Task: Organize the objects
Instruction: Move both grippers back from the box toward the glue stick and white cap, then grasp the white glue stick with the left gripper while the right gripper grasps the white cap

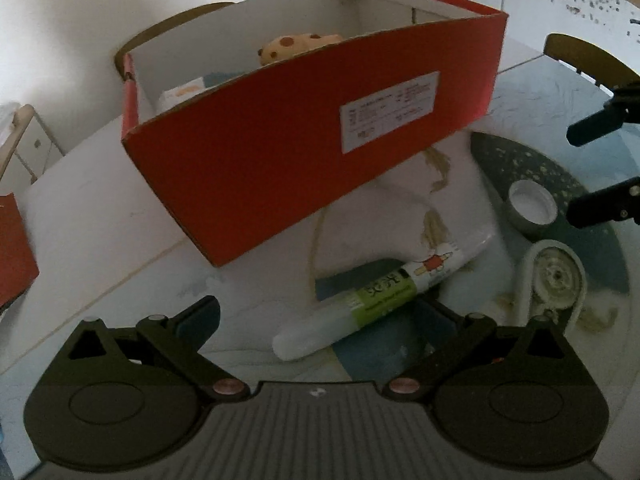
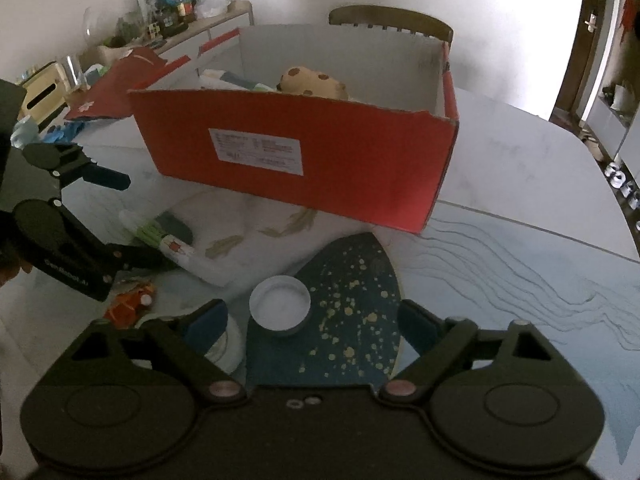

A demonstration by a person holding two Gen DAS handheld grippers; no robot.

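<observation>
A red shoe box [image 1: 280,152] [image 2: 360,160] stands open on the table with a spotted plush toy [image 1: 296,46] [image 2: 312,82] and other items inside. A white tube with a green label [image 1: 360,304] [image 2: 160,238] lies in front of it. My left gripper [image 1: 318,316] [image 2: 128,218] is open and straddles the tube without pressing on it. A white bottle cap [image 2: 280,304] [image 1: 532,204] sits upside down on a speckled dark blue mat [image 2: 352,280]. My right gripper [image 2: 312,320] [image 1: 594,168] is open around the cap, pads apart from it.
A white tape dispenser [image 1: 552,276] [image 2: 228,344] lies beside the cap, and a small orange object [image 2: 132,304] near it. The red box lid [image 2: 120,80] rests at the back left. A chair [image 2: 392,20] and a cluttered sideboard [image 2: 160,12] stand behind the table.
</observation>
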